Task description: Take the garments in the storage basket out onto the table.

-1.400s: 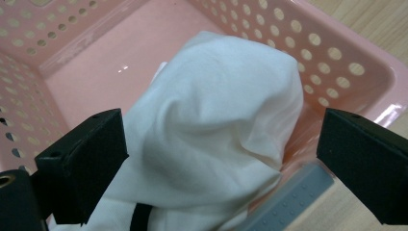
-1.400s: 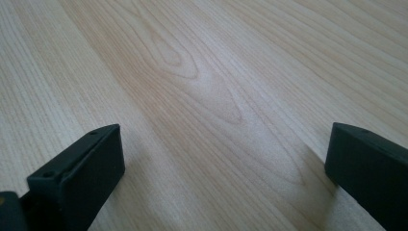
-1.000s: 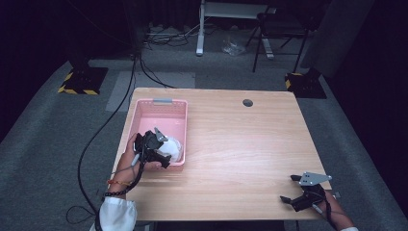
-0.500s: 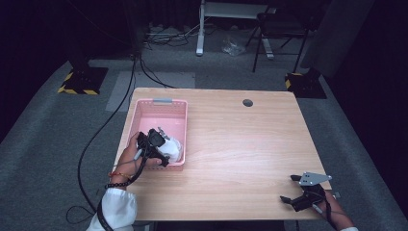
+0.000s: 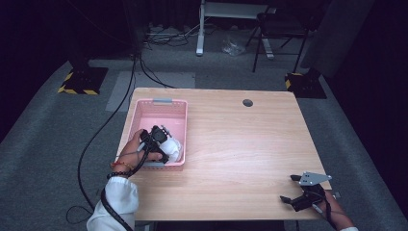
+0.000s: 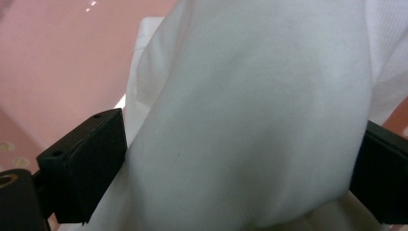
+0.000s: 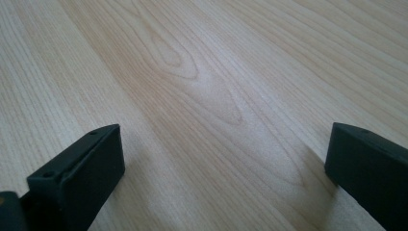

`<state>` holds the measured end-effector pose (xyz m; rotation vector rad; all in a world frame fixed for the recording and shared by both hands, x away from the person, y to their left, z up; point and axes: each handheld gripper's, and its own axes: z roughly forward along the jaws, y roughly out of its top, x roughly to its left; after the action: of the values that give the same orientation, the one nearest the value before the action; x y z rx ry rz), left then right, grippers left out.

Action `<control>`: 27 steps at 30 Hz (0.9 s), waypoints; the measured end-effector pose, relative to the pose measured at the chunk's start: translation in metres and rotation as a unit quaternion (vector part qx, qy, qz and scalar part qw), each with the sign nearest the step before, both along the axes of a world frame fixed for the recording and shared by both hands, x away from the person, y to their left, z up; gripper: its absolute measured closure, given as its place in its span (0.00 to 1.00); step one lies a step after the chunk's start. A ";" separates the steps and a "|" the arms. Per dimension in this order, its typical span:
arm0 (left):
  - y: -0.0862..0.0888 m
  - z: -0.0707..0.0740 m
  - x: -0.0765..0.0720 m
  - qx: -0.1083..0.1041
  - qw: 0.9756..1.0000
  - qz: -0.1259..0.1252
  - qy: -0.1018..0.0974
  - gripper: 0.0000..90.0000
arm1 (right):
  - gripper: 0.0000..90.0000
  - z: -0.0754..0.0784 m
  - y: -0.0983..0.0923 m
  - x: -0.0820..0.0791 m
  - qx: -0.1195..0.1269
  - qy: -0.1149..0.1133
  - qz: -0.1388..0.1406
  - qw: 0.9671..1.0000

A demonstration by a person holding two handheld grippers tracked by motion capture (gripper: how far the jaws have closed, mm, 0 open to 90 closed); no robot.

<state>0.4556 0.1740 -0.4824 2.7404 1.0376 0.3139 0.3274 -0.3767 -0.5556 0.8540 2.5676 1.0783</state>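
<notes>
A pink basket stands on the left part of the wooden table. A white cloth lies bunched in its near end. My left gripper reaches into the basket, held by a hand with a white sleeve. In the left gripper view the white cloth bulges between the two wide-apart jaws of the left gripper and touches both. My right gripper rests open at the table's near right corner. Bare wood lies between the jaws of the right gripper.
A round cable hole sits near the table's far edge. Black cables trail over the grey carpet on the left. A chair and a white desk leg stand behind the table.
My left gripper has edged slightly farther into the basket, against the white cloth. The right gripper has stayed put.
</notes>
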 end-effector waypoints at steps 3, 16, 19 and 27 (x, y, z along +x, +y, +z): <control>0.004 -0.001 0.007 0.004 1.000 0.009 0.009 0.06 | 0.00 0.000 0.000 0.000 0.000 0.000 0.000 1.000; -0.003 -0.023 0.019 0.059 0.997 0.005 0.053 0.03 | 0.00 0.000 0.000 0.000 0.000 0.000 0.001 1.000; -0.002 -0.024 0.020 0.057 0.996 0.006 0.061 0.03 | 0.00 0.000 0.000 0.000 0.000 0.000 0.001 1.000; -0.002 -0.029 0.025 0.042 0.992 0.008 0.122 0.00 | 0.00 0.000 0.000 0.000 0.000 0.000 0.001 1.000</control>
<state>0.4803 0.1725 -0.5114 2.9027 1.1277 0.0233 0.3276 -0.3767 -0.5556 0.8507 2.5686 1.0788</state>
